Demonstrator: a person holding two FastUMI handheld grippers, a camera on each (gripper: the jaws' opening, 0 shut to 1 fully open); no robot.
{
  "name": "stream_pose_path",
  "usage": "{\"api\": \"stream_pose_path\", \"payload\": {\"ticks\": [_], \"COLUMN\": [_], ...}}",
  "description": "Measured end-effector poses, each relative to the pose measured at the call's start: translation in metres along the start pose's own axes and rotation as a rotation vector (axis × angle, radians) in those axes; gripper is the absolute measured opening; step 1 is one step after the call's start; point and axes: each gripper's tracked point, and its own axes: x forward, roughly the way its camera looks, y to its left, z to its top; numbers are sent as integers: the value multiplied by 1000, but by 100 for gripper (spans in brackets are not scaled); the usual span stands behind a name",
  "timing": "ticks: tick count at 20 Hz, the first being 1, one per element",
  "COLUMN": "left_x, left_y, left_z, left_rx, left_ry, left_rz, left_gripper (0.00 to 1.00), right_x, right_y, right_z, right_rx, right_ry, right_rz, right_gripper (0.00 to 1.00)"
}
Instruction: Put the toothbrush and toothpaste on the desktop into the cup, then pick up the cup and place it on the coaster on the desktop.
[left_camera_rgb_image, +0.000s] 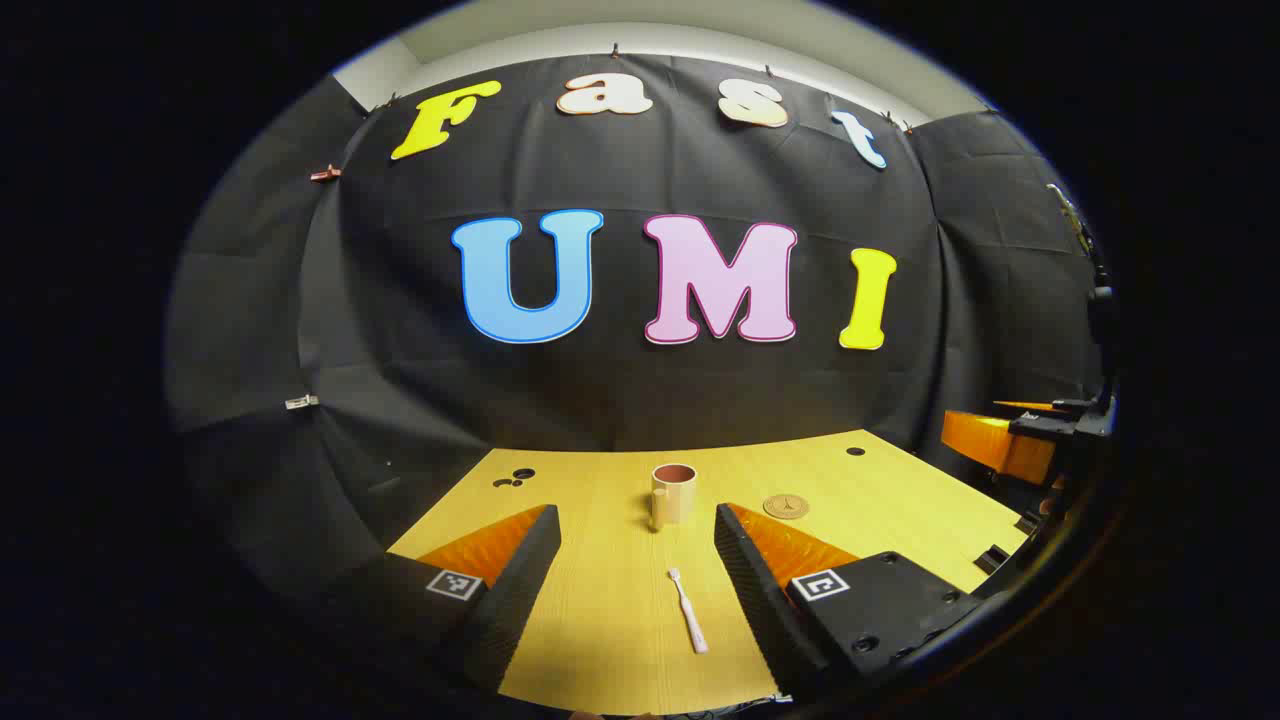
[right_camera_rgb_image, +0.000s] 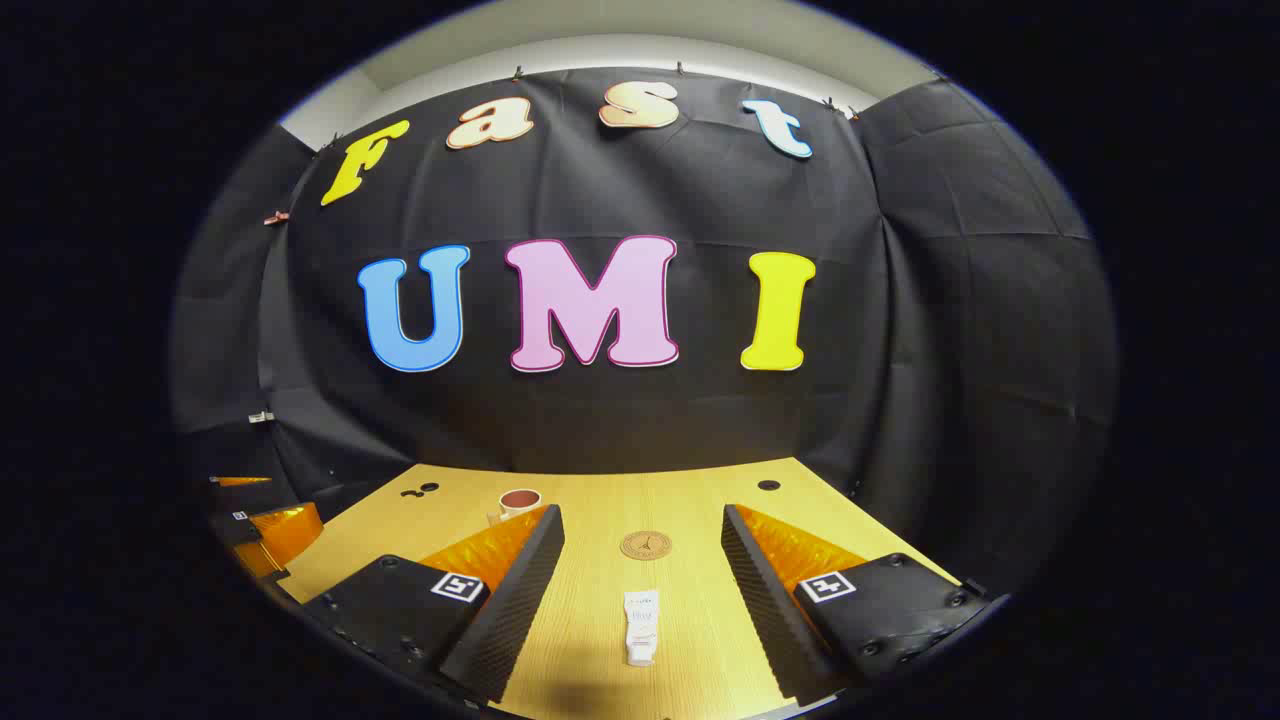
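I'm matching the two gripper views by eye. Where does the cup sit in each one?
Left gripper view: cup stands mid-frame, between and beyond the fingers.
Right gripper view: cup is at left, partly behind the left finger.
Shared landmark: the round coaster, right of the cup.
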Motion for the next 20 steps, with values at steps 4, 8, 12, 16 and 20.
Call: {"api": "stream_pose_path", "payload": {"ticks": [4, 8, 12, 16, 20], "left_x": [8, 15, 21, 28, 33], "left_y": [-5, -8, -7, -3, 0], "left_z": [-1, -1, -2, -2, -6], "left_rx": [9, 4, -1, -5, -11], "left_ry": [5, 9, 13, 16, 31], "left_rz": [-12, -15, -8, 9, 21], "left_gripper": [96, 96, 96, 96, 96], "right_x": [5, 14, 21, 28, 38], "right_y": [-5, -8, -5, -4, -5], "right_z": [-4, -8, -11, -17, -27], "right_rx": [2, -1, -10, -7, -6], "right_ry": [18, 33, 45, 65, 103], "right_rz": [-6, -5, 6, 14, 13], "right_gripper": [97, 98, 97, 97, 98]}}
